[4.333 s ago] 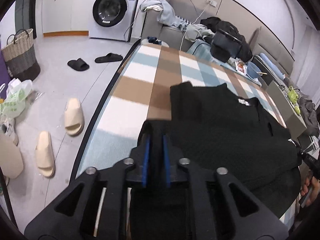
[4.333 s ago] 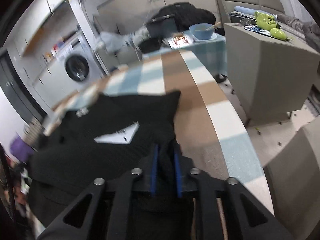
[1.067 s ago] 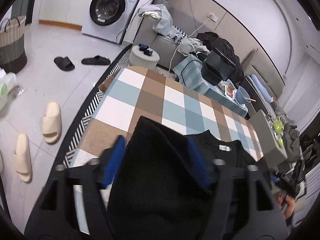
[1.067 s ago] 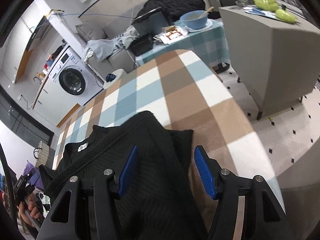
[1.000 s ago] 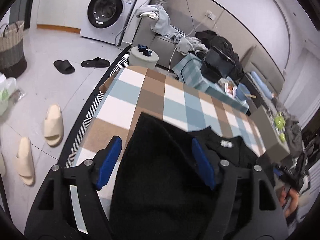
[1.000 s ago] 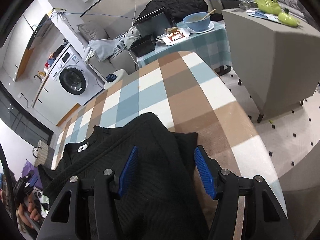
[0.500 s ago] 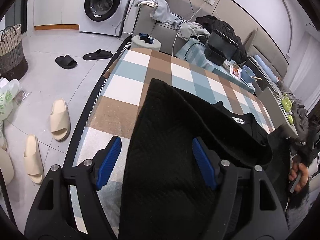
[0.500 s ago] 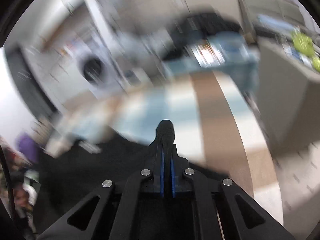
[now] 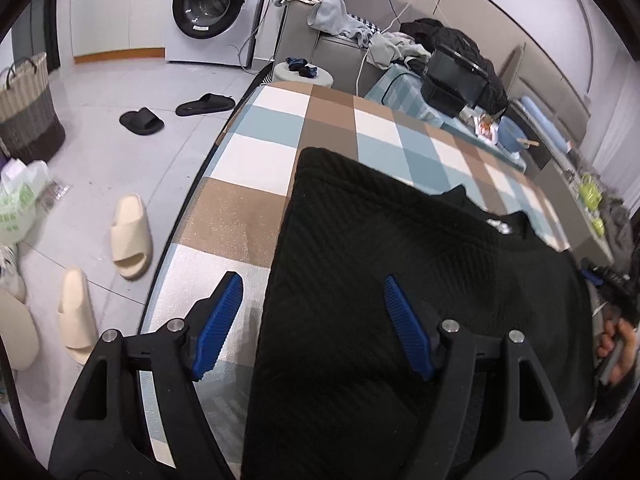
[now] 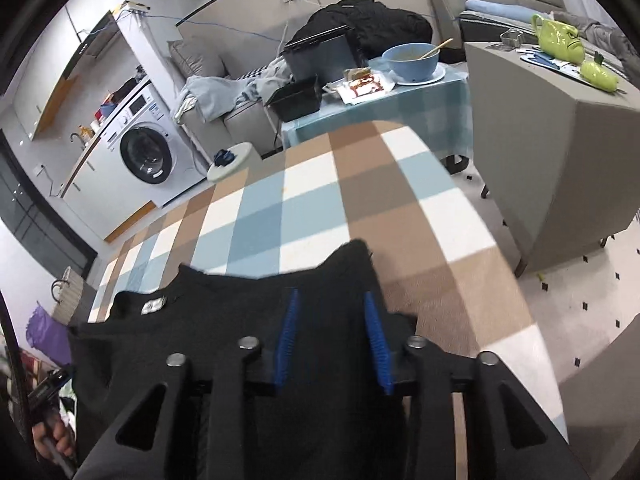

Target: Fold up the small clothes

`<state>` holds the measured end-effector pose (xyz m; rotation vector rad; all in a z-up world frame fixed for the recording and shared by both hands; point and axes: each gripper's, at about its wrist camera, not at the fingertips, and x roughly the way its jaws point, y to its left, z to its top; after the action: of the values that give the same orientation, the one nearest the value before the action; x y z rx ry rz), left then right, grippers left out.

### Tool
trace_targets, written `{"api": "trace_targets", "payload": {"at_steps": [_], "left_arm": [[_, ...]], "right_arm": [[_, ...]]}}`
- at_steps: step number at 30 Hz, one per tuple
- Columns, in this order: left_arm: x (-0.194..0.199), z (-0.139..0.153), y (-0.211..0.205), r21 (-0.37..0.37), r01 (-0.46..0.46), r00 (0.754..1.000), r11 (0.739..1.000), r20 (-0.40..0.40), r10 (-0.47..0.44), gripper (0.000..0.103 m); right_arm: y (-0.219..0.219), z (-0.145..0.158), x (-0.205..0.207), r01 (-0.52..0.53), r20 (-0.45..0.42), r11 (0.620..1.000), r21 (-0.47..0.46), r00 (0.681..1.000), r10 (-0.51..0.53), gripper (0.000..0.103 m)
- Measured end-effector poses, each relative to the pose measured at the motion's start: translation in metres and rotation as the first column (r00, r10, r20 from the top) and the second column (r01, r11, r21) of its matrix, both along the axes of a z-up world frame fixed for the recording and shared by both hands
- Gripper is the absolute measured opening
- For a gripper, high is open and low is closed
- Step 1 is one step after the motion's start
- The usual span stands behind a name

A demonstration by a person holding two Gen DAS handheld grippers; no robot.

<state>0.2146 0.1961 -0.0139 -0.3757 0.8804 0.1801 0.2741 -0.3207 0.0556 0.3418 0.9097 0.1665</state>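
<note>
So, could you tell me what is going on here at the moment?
A person with a gripper in each hand is folding a black top on a checked table. The left gripper is wide open over the top's folded side, gripping nothing. The right gripper's jaws have just been opening; fabric lies between them, but the pads do not press on it. The neck label faces up.

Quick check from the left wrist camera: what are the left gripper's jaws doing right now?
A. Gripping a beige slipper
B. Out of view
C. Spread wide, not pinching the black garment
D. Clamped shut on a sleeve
C: the left gripper has its blue pads far apart over the black garment, pressing nothing.
</note>
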Motion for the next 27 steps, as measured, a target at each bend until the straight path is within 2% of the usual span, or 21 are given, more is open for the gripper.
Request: {"api": "trace_targets", "payload": {"at_steps": [3, 4, 6, 7, 8, 9, 14, 18, 21, 24, 26, 27], "left_arm": [[0.006, 0.0, -0.002, 0.005, -0.007, 1.0, 1.0, 0.014, 0.007, 0.066], [0.009, 0.002, -0.002, 0.008, -0.012, 1.0, 1.0, 0.027, 0.012, 0.062], [0.018, 0.004, -0.003, 0.01, -0.014, 0.998, 1.0, 0.06, 0.013, 0.048], [0.021, 0.005, -0.003, 0.009, -0.007, 0.998, 1.0, 0.064, 0.007, 0.029], [0.028, 0.004, -0.005, 0.019, 0.006, 0.998, 1.0, 0.061, -0.007, 0.005], [0.03, 0.004, -0.005, 0.029, 0.01, 0.998, 1.0, 0.058, -0.011, 0.003], [0.008, 0.027, 0.002, 0.052, -0.055, 0.986, 0.997, 0.161, 0.046, 0.003], [0.005, 0.02, 0.021, 0.003, -0.094, 0.993, 0.996, 0.074, 0.093, 0.004], [-0.006, 0.016, 0.024, -0.035, -0.106, 0.993, 0.994, 0.038, 0.107, 0.006], [-0.024, 0.02, 0.016, -0.009, -0.088, 0.996, 0.996, 0.023, 0.088, 0.027], [-0.045, 0.026, 0.008, -0.004, -0.082, 0.996, 0.997, 0.037, 0.082, 0.047], [-0.055, 0.028, 0.004, 0.0, -0.081, 0.996, 0.997, 0.043, 0.081, 0.051]], "right_arm": [[0.005, 0.002, -0.01, -0.027, 0.003, 0.999, -0.02, 1.0, 0.027, 0.039], [0.007, 0.005, -0.016, -0.031, 0.004, 0.999, -0.023, 1.0, 0.031, 0.039], [0.008, 0.006, -0.021, -0.04, 0.0, 0.999, -0.024, 0.999, 0.04, 0.039], [0.008, 0.006, -0.024, -0.042, -0.001, 0.999, -0.024, 0.999, 0.042, 0.039], [0.008, 0.006, -0.026, -0.042, -0.002, 0.999, -0.024, 0.999, 0.042, 0.039], [0.007, 0.007, -0.028, -0.04, -0.001, 0.999, -0.022, 0.999, 0.04, 0.039], [0.001, 0.013, -0.048, -0.038, 0.011, 0.999, -0.013, 0.999, 0.038, 0.039], [0.003, 0.011, -0.059, -0.046, -0.005, 0.999, -0.025, 0.999, 0.046, 0.039], [0.008, 0.01, -0.069, -0.065, -0.019, 0.998, -0.003, 0.998, 0.064, 0.04], [0.015, 0.013, -0.086, -0.089, -0.01, 0.996, 0.014, 0.996, 0.089, 0.042], [0.02, 0.014, -0.099, -0.109, -0.006, 0.994, 0.028, 0.994, 0.11, 0.047], [0.022, 0.014, -0.106, -0.122, -0.006, 0.992, 0.038, 0.993, 0.122, 0.05]]}}
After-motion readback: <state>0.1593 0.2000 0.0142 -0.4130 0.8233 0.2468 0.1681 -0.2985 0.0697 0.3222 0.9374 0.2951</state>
